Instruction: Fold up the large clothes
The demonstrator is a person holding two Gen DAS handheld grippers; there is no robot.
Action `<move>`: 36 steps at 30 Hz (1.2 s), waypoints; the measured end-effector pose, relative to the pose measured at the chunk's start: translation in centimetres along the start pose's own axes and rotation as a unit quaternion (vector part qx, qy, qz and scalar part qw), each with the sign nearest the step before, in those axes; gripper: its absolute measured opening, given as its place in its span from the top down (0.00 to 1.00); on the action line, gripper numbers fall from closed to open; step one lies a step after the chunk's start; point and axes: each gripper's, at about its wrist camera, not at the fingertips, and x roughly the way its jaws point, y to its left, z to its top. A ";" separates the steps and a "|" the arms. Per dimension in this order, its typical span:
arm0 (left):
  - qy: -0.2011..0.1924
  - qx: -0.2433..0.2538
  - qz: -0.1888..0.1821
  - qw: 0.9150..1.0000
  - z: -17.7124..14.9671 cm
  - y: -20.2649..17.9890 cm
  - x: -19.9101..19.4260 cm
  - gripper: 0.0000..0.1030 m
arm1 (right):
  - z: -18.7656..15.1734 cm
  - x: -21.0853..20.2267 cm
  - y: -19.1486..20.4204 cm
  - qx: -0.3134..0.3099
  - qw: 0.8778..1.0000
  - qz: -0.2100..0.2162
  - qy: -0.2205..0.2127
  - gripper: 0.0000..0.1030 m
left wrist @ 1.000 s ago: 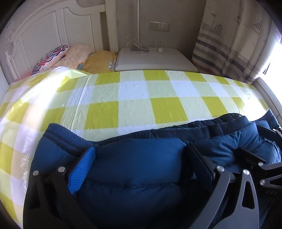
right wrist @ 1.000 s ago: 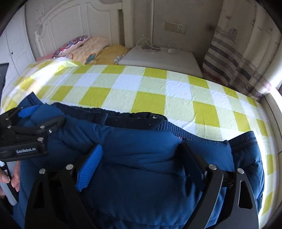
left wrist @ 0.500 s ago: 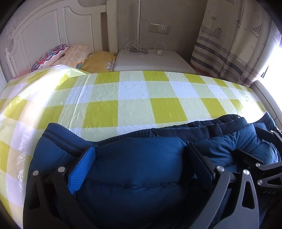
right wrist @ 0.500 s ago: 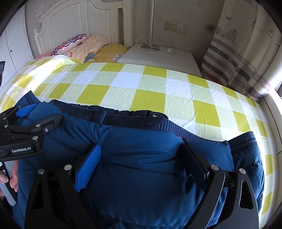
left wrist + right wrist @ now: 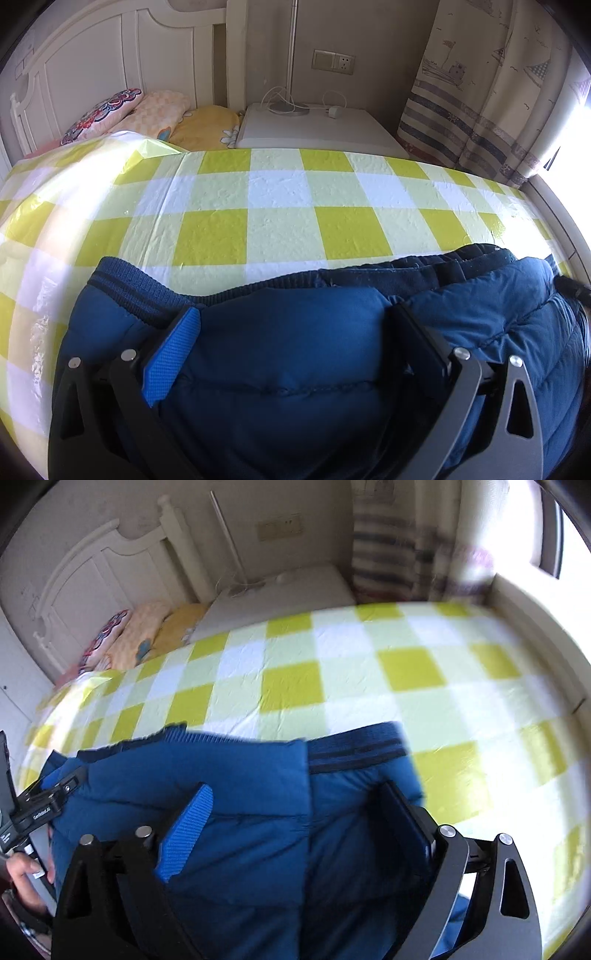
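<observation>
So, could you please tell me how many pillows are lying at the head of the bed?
3, side by side against the headboard: a floral pillow farthest left, a peach checked pillow in the middle, and a yellow pillow beside the nightstand. The checked cover may hide more.

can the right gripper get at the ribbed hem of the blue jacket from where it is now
Probably yes. The right gripper has wide jaws straddling the blue jacket, and the ribbed hem lies just ahead of its fingers with nothing over it.
</observation>
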 end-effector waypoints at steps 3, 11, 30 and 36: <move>0.000 -0.002 -0.002 1.000 0.0 0.0 0.0 0.02 | -0.9 0.1 -1.8 0.046 0.999 0.014 0.004 0.14; -0.012 -0.005 0.031 0.999 0.8 -1.2 -2.0 0.03 | -2.3 2.3 -1.5 0.035 0.999 0.001 0.032 0.10; -0.007 0.048 0.027 0.998 1.0 -4.6 -2.6 0.03 | -2.5 2.1 -1.7 0.039 0.999 -0.004 0.027 0.08; 0.014 -0.096 -0.038 0.995 0.1 6.3 -2.0 0.04 | -2.4 2.2 -1.9 0.038 0.999 -0.004 0.028 0.07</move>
